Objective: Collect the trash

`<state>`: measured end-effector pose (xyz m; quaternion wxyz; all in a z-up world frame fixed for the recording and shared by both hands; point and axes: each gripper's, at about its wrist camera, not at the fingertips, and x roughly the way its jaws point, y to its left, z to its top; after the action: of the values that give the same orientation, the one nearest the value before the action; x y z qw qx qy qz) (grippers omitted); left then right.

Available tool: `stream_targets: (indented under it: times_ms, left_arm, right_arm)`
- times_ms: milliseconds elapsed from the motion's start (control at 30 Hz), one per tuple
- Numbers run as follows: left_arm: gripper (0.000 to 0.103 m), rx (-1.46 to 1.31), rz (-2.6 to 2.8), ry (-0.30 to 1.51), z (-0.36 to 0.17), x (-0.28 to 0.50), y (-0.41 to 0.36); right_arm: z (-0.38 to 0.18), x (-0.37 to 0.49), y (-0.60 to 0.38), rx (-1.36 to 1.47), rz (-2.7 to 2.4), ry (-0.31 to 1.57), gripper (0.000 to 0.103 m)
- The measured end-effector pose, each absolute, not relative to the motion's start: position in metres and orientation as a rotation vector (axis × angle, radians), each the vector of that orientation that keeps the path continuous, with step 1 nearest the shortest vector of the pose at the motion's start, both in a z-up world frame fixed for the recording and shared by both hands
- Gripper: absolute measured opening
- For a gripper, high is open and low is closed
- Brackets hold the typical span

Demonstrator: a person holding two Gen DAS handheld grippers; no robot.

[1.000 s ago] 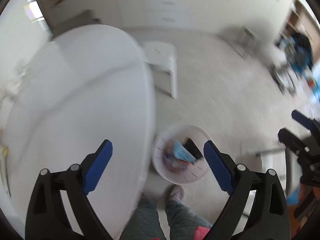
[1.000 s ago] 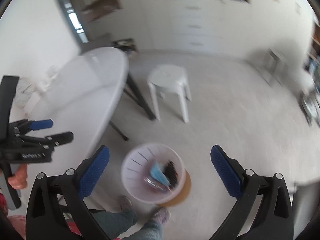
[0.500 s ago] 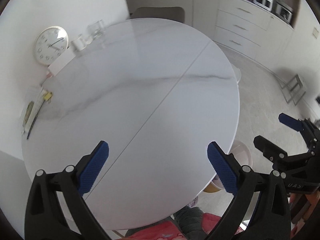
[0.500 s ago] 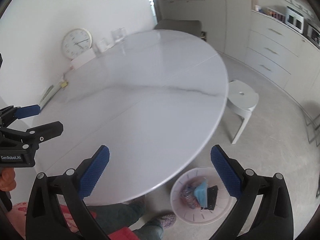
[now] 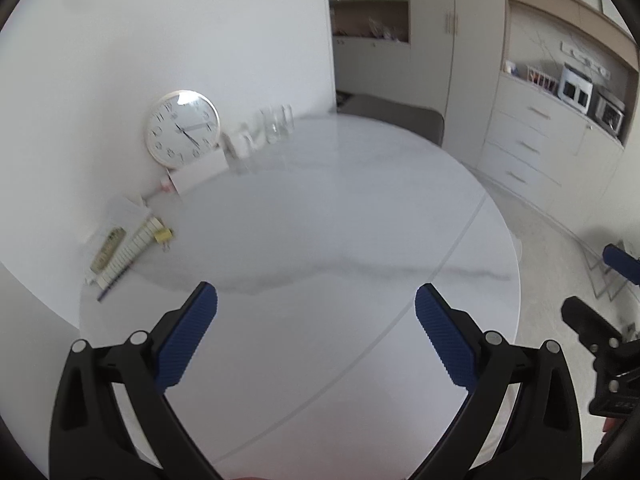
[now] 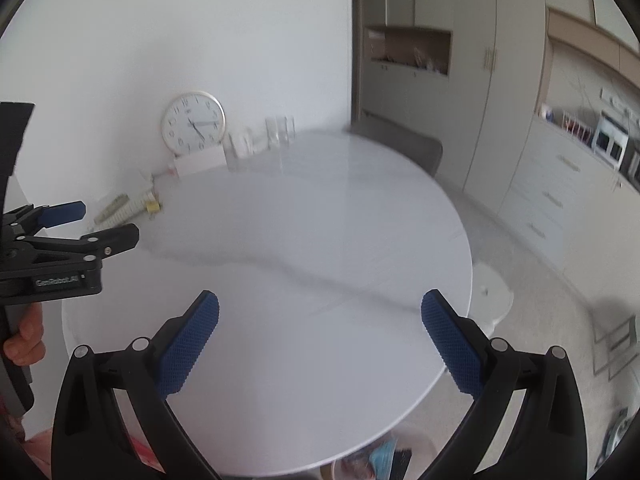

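Note:
Over the near part of a round white marble table (image 5: pixel 320 216) my left gripper (image 5: pixel 316 300) is open, nothing between its blue pads. Its jaws also show at the left edge of the right wrist view, where the left gripper (image 6: pixel 100 224) is held by a hand (image 6: pixel 22 336). My right gripper (image 6: pixel 320 304) is open and empty above the table (image 6: pixel 304 216); the right gripper (image 5: pixel 592 284) also appears at the right edge of the left wrist view. A white trash bin (image 6: pixel 384 460) with a blue pack and dark items peeks out under the table's near edge.
A round clock (image 5: pixel 182 134) leans on the wall at the table's far left, with glasses (image 5: pixel 276 124) and a white box beside it. Papers and a ruler (image 5: pixel 120 248) lie at the left rim. A grey chair (image 5: pixel 400 120) stands behind; a white stool (image 6: pixel 492 292) stands right.
Both views have swung up from the floor and bin to the table top and wall. The bin has slid to the bottom edge of the right wrist view. Both grippers stay open.

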<state>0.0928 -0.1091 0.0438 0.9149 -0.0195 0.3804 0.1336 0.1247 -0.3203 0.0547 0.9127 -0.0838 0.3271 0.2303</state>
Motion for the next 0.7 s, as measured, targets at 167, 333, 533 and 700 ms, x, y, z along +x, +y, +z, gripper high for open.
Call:
stream_targets:
  times_ms: [167, 333, 533, 700]
  left_arm:
    - [0.095, -0.045, 0.320, 0.704, 0.074, 0.102, -0.085]
    - [0.095, -0.068, 0.339, 0.701, 0.077, 0.105, -0.068]
    - [0.095, -0.089, 0.324, 0.744, 0.065, 0.105, -0.057]
    - [0.095, -0.088, 0.325, 0.763, 0.057, 0.103, -0.057]
  right_arm:
    - [0.090, 0.130, -0.301, -0.160, 0.503, 0.588, 0.101]
    - [0.093, 0.131, -0.283, -0.147, 0.513, 0.586, 0.101]
    - [0.081, 0.131, -0.269, -0.158, 0.516, 0.636, 0.101]
    - [0.076, 0.125, -0.270, -0.164, 0.499, 0.647, 0.101]
